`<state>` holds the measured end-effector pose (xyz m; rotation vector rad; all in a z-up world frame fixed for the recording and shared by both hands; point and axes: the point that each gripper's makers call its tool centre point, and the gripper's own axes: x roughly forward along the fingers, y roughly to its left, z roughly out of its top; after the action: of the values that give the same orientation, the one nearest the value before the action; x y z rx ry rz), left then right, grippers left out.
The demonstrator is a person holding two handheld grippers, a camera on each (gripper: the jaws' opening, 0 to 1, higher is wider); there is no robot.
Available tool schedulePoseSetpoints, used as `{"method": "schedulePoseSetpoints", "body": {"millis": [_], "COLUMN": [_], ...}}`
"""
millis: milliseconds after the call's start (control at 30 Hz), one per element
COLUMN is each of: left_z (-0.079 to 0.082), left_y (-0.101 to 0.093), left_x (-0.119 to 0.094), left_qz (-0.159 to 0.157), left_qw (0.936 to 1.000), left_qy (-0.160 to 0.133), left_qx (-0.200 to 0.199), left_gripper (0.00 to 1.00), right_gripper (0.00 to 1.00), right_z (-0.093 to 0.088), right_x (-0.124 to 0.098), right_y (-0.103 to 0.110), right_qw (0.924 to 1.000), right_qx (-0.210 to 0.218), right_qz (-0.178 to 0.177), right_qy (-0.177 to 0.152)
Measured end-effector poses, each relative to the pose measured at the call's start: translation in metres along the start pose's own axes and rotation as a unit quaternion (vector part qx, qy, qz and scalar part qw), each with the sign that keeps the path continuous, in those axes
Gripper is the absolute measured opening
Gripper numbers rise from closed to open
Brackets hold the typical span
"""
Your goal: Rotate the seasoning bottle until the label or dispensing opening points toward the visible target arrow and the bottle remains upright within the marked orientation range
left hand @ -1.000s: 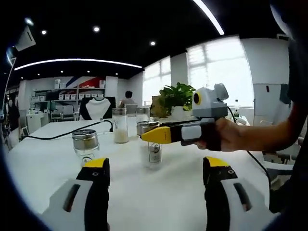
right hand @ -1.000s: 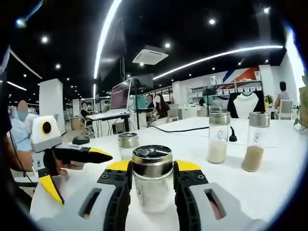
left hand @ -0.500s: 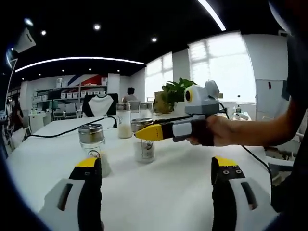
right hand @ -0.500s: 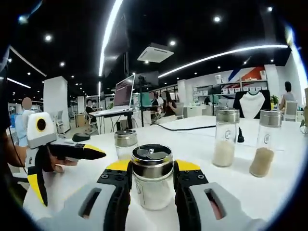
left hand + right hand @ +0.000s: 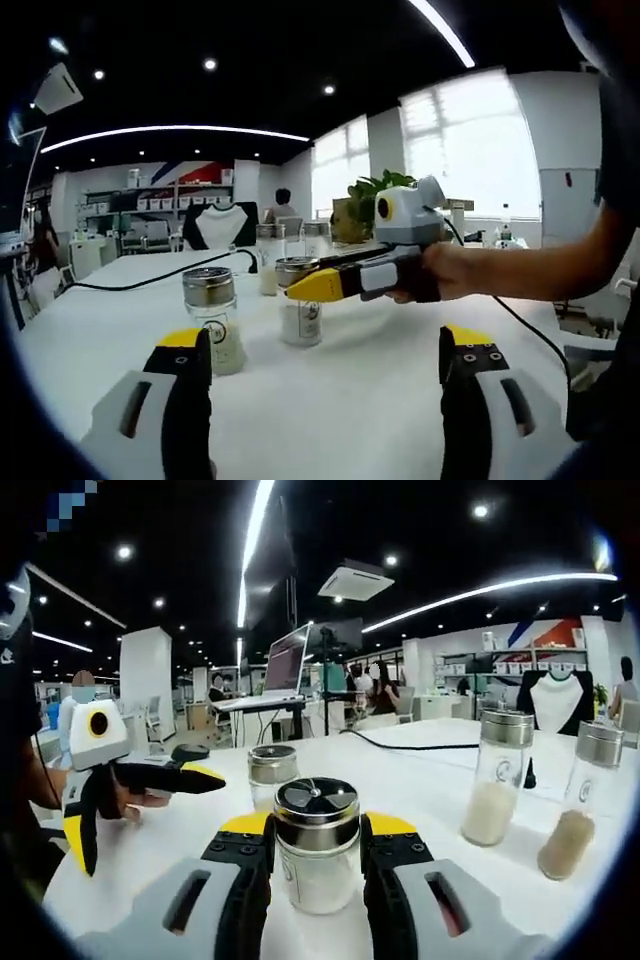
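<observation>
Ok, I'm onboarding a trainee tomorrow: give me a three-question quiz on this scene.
1. True or false: the right tool is shut on a seasoning bottle.
2. How many other bottles stand on the white table in the right gripper view? A two, B three, C five.
3. Fill in: the left tool is ___.

Key: 1 true; 2 B; 3 open, holding nothing.
</observation>
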<state>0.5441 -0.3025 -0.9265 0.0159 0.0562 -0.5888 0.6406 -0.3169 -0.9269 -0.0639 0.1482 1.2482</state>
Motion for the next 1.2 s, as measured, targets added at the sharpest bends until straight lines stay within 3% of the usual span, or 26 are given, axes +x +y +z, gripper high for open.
{"method": "schedulePoseSetpoints", "body": {"millis": [233, 533, 833, 867, 1000, 1200], "left_z": [0.005, -0.005, 0.001, 0.006, 0.01, 0.01], "left_y": [-0.003, -0.005, -0.004, -0.006, -0.003, -0.002], "left_x": [-0.002, 0.0, -0.002, -0.002, -0.001, 0.003], "left_qz": [-0.004, -0.002, -0.005, -0.012, -0.007, -0.009], "left_qw": [0.9999, 0.9999, 1.0, 0.9998, 0.9998, 0.9996], "left_qy": [-0.011, 0.011, 0.008, 0.001, 0.017, 0.012], "left_qx": [-0.008, 0.01, 0.003, -0.018, -0.009, -0.025], "left_gripper": [1.0, 1.0, 1.0, 1.0, 1.0, 1.0], "right_gripper": [0.31, 0.31, 0.32, 0.33, 0.4, 0.44], "right_z": [-0.001, -0.009, -0.009, -0.005, 0.002, 0.029], "right_x": [0.006, 0.006, 0.006, 0.005, -0.001, -0.019], "right_y": [0.001, 0.007, 0.01, 0.01, 0.015, 0.002], "right_qw": [0.9999, 0.9996, 0.9995, 0.9997, 0.9999, 0.9978], "right_qx": [-0.011, -0.018, -0.014, -0.014, -0.006, -0.005], "right_qz": [0.009, 0.007, -0.007, -0.01, -0.01, -0.061], "right_qy": [0.0, 0.019, 0.028, 0.019, 0.011, -0.028]}}
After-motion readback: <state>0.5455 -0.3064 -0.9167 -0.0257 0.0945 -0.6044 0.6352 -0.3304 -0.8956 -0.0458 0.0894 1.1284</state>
